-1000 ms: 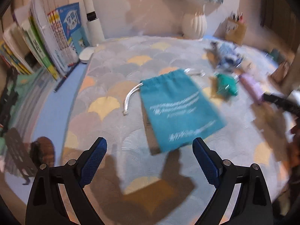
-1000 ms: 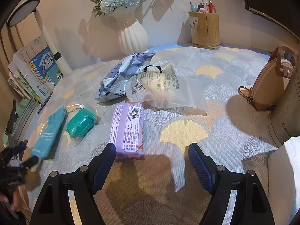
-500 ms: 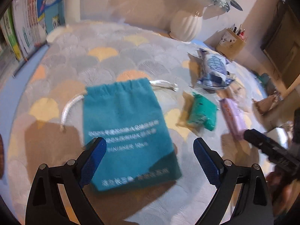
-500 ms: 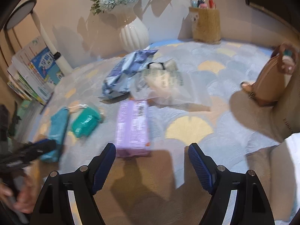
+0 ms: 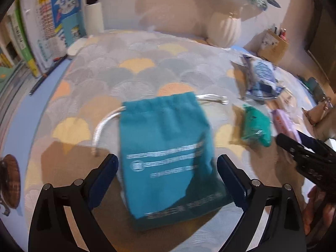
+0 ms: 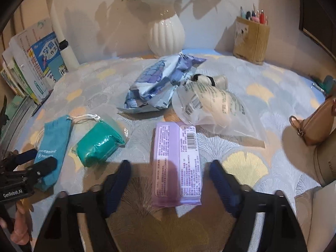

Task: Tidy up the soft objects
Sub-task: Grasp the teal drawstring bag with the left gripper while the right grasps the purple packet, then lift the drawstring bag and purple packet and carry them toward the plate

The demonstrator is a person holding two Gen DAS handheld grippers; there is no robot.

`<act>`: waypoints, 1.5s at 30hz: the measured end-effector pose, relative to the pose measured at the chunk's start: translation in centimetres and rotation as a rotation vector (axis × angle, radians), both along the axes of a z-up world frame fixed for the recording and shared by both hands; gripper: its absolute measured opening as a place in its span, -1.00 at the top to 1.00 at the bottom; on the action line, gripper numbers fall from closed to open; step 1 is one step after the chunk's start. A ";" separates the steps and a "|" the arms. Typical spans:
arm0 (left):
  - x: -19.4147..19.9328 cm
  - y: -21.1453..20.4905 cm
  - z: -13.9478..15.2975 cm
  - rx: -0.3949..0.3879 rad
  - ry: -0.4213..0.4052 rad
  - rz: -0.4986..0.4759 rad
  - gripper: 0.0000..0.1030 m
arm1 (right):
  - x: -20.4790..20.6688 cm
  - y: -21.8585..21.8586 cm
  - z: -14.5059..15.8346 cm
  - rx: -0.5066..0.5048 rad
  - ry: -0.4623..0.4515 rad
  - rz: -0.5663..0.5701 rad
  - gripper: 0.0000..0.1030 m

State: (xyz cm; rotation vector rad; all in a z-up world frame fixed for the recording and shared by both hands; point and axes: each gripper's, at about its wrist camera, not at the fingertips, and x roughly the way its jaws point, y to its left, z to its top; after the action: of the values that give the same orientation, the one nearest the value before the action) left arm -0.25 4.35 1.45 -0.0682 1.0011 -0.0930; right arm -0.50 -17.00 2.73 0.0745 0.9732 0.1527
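A teal drawstring bag (image 5: 166,142) lies flat on the patterned cloth. My left gripper (image 5: 168,174) is open and straddles its lower half, the pads close beside its edges but apart from them. A purple wrapped pack (image 6: 176,157) lies lengthwise between the fingers of my right gripper (image 6: 169,173). Its jaws are closing, with gaps still showing on both sides of the pack. A green packet (image 6: 98,145) rests between the teal bag (image 6: 53,145) and the purple pack. In the right wrist view the left gripper (image 6: 35,163) shows at the left edge, over the teal bag.
Behind lie a blue-and-white soft pack (image 6: 155,84) and a clear plastic bag (image 6: 214,107) holding something cream. A white vase (image 6: 166,33) and a pen holder (image 6: 251,40) stand at the wall. Books (image 6: 35,63) line the left, and a tan handbag (image 6: 317,124) sits right.
My left gripper has come in over the teal bag, which now lies between its fingers. My right gripper has moved forward over the purple pack and its jaws have narrowed.
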 end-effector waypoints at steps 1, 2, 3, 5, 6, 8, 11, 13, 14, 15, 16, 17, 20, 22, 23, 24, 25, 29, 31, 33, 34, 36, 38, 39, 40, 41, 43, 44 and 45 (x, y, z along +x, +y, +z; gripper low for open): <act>0.1 -0.5 0.0 0.015 0.009 -0.004 -0.85 | 0.1 0.0 -0.1 -0.006 0.002 -0.006 -0.25; 0.2 -0.8 0.0 0.023 0.014 -0.008 -0.85 | 0.1 -0.1 0.0 -0.007 -0.002 -0.013 -0.20; 0.2 -1.1 0.0 0.029 0.018 -0.018 -0.87 | 0.1 -0.2 0.0 -0.001 -0.004 -0.018 -0.18; 0.0 -1.7 -0.2 0.042 0.017 -0.042 -0.93 | 0.1 -0.4 0.0 0.016 -0.006 -0.020 -0.18; 0.0 -1.9 -0.3 0.060 0.009 -0.044 -0.93 | 0.1 -0.5 0.0 0.022 -0.006 -0.021 -0.18; 0.0 -2.5 -0.6 0.106 -0.007 -0.050 -0.93 | 0.1 -0.4 0.0 0.019 -0.006 -0.020 -0.18; -0.2 -2.2 -0.3 0.108 -0.032 -0.042 -0.65 | 0.1 -0.1 0.0 0.000 -0.005 -0.018 -0.18; -0.4 -1.9 0.1 0.110 -0.050 -0.043 -0.13 | 0.0 -0.1 -0.1 -0.004 -0.003 -0.016 -0.18; -0.5 -1.7 0.3 0.106 -0.056 -0.042 -0.04 | 0.0 0.0 -0.1 -0.007 0.000 -0.007 -0.24; -0.5 -1.6 0.4 0.103 -0.060 -0.039 0.16 | 0.0 0.2 -0.1 -0.010 0.000 -0.003 -0.26; -0.7 -1.6 0.5 0.101 -0.067 -0.039 0.41 | 0.0 0.3 -0.1 -0.016 0.000 -0.003 -0.26; -0.9 -1.5 0.7 0.086 -0.078 -0.046 0.54 | 0.0 0.4 -0.1 -0.020 -0.002 -0.002 -0.26; -1.2 -1.1 1.2 0.020 -0.090 -0.055 0.78 | -0.2 0.3 0.0 -0.009 -0.014 0.002 0.09; -1.2 -0.8 1.4 -0.020 -0.097 -0.055 0.80 | -0.3 0.4 0.1 0.003 -0.020 0.024 0.19; -1.3 -0.6 1.7 -0.041 -0.104 -0.051 0.80 | -0.3 0.5 0.1 0.001 -0.023 0.029 0.20; -1.5 -0.6 1.9 -0.055 -0.110 -0.046 0.81 | -0.4 0.6 0.2 0.004 -0.025 0.036 0.21; -1.6 -0.5 2.1 -0.064 -0.116 -0.044 0.81 | -0.5 0.5 0.3 0.012 -0.029 0.041 0.23; -2.6 -0.6 3.7 -0.081 -0.152 -0.052 0.81 | -1.3 0.0 1.2 0.057 -0.070 0.031 0.23; -2.9 -0.9 4.5 -0.083 -0.170 -0.056 0.81 | -2.0 -0.3 1.7 0.076 -0.074 0.031 0.23; -3.2 -1.4 5.3 -0.080 -0.187 -0.059 0.81 | -2.9 -0.6 2.3 0.094 -0.074 0.021 0.23; -3.4 -2.0 5.8 -0.078 -0.197 -0.068 0.81 | -3.2 -0.8 2.5 0.119 -0.067 0.024 0.23; -3.8 -2.9 6.3 -0.084 -0.209 -0.094 0.81 | -3.8 -1.6 3.1 0.219 -0.033 0.045 0.23; -4.5 -4.4 7.1 -0.084 -0.226 -0.128 0.81 | -4.6 -2.3 4.1 0.213 -0.032 0.031 0.23; -4.8 -5.1 7.5 -0.087 -0.236 -0.148 0.81 | -5.1 -2.6 4.5 0.212 -0.037 0.032 0.23; -5.4 -6.2 8.1 -0.088 -0.252 -0.178 0.81 | -5.5 -2.9 5.0 0.214 -0.044 0.032 0.23; -5.8 -7.1 8.5 -0.088 -0.264 -0.199 0.81 | -6.4 -3.7 6.0 0.221 -0.061 0.028 0.23; -6.5 -8.6 9.3 -0.096 -0.280 -0.235 0.81 | -7.5 -4.8 7.2 0.222 -0.089 0.023 0.23; -7.0 -9.5 9.8 -0.104 -0.289 -0.256 0.81 | -8.4 -5.7 8.2 0.206 -0.109 0.011 0.23; -7.4 -10.4 10.3 -0.107 -0.298 -0.274 0.81 | -9.0 -6.3 8.7 0.193 -0.117 0.001 0.23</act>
State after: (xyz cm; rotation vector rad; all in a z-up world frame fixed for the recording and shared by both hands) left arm -7.63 -6.03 11.76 -0.0135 0.7027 -0.3962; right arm -9.51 -23.29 11.46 0.2396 0.8397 0.2489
